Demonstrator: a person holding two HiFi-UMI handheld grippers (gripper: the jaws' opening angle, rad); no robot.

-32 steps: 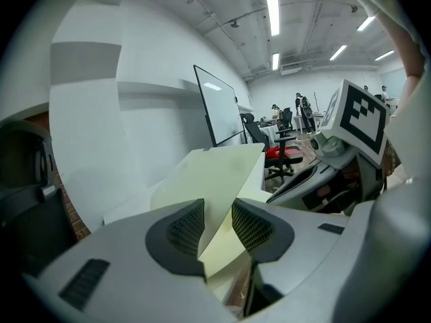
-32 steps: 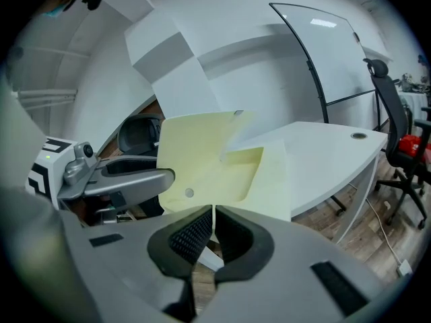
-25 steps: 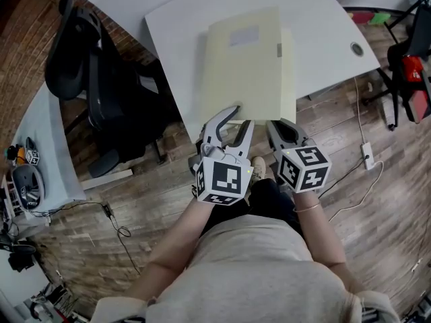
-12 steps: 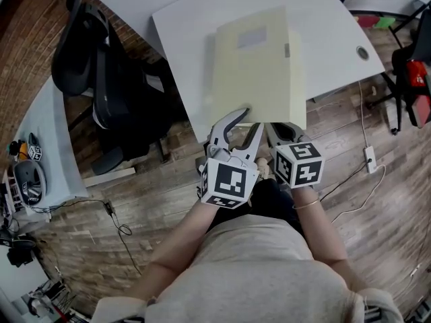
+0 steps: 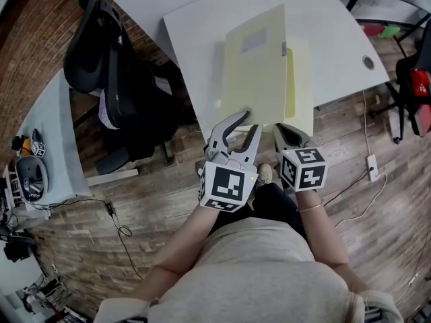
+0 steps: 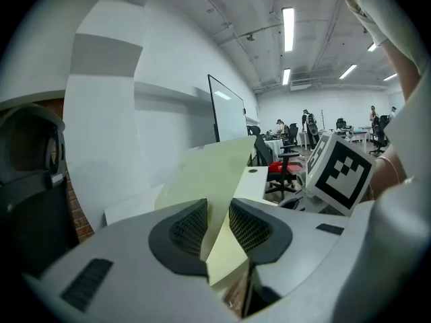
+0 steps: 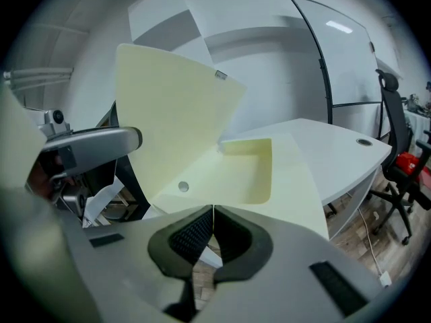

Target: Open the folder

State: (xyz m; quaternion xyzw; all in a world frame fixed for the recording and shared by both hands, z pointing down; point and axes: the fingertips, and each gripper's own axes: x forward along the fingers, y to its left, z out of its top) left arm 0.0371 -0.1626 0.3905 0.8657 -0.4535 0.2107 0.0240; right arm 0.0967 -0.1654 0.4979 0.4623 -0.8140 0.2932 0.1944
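A pale yellow folder (image 5: 256, 66) lies on the white desk (image 5: 195, 32), its near edge over the desk's front. My left gripper (image 5: 240, 128) has the front cover (image 6: 209, 173) between its pads; its jaws have just been closing on it. That cover stands tilted up (image 7: 168, 113), baring the inner pocket (image 7: 252, 170). Just to the right, my right gripper (image 5: 286, 130) is shut on the back cover's near edge (image 7: 283, 180), which stays flat on the desk. In the gripper views the left gripper (image 6: 217, 229) and right gripper (image 7: 213, 231) each show a yellow sheet between the pads.
A black office chair (image 5: 101, 59) stands left of the desk. A second grey table (image 5: 47, 147) with small gear is at the far left. A cable and power strip (image 5: 369, 161) lie on the wood floor at right, near a red-seated chair (image 5: 419, 83).
The front cover has lifted off the back cover, so a yellow strip of the inside now shows along the right. Both grippers stay at the near edge.
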